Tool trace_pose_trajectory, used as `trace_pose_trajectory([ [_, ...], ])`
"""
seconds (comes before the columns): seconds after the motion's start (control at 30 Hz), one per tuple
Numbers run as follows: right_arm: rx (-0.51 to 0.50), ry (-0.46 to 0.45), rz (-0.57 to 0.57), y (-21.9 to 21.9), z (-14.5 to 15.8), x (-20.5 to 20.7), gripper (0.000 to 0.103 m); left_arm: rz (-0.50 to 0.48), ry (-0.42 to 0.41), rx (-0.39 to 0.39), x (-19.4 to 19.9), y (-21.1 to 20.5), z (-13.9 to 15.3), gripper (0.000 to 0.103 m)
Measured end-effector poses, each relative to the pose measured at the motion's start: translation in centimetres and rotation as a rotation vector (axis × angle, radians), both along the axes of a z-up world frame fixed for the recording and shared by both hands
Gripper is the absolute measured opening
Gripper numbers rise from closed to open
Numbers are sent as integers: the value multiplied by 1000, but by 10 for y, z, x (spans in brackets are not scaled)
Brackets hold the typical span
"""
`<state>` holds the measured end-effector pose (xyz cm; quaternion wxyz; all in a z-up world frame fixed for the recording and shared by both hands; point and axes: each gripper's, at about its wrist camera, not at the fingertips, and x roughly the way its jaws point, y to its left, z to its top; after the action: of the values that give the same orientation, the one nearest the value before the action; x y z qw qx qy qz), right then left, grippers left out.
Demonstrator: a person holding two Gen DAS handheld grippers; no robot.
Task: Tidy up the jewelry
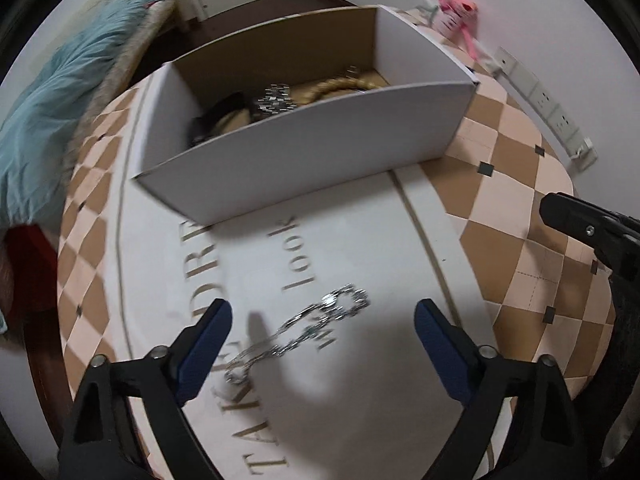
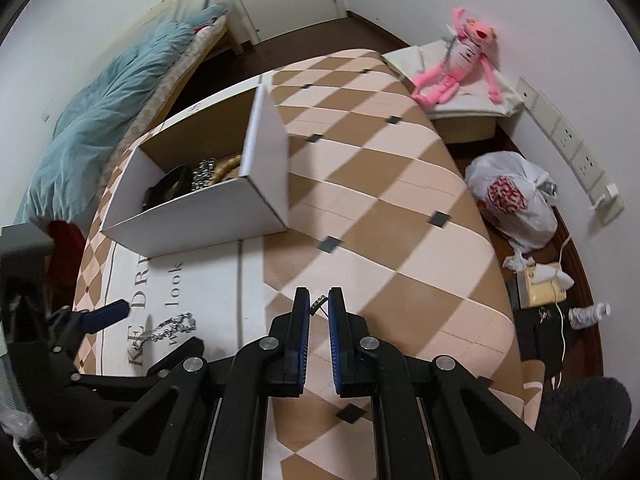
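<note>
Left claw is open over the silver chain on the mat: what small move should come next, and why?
Probably lower the left claw and close on the silver chain. Its jaws stand wide apart either side of the chain, which lies loose on the mat, outside the white box that already holds other jewelry.

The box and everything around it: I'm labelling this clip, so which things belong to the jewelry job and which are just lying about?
Part of the job:
- white box, jewelry already inside
- silver chain on the mat, between the open left gripper fingers
- small piece pinched in the right gripper

Just lying about:
- pink plush toy
- white plastic bag
- blue blanket
</note>
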<state>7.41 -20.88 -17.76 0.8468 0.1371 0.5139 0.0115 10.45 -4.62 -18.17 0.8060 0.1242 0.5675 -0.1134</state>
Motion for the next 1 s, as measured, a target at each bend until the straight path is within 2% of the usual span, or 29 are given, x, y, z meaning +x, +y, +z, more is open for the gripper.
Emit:
trace_pose_trajectory([
  [0.07,11,3,-13,-6,-1,-2,9,-11,13,-7,1,-3,-3,77],
  [0.13,14,4,-23,-9,0,-3,10,-20,29,-52,5,-4,-3,53],
  [0.17,17,4,-26,-10,0,-3,10,-21,34,-76,7,-4,-2,46],
  [0.23,22,2,-30,-11,1,-3,10,-31,30,-80,12,-5,0,12],
  [0.27,21,0,-31,-12,3,-3,10,-31,34,-86,14,-5,0,7],
  [0.43,33,-19,-27,-11,13,-4,10,8,41,-156,17,6,6,1],
  [0.57,58,-51,-17,-10,33,-6,9,37,19,-225,6,22,29,1],
  [0.8,97,-117,14,-9,79,-4,9,78,-66,-367,3,51,105,1],
  [1.0,113,-185,52,-2,126,15,9,45,-142,-429,14,58,164,1],
])
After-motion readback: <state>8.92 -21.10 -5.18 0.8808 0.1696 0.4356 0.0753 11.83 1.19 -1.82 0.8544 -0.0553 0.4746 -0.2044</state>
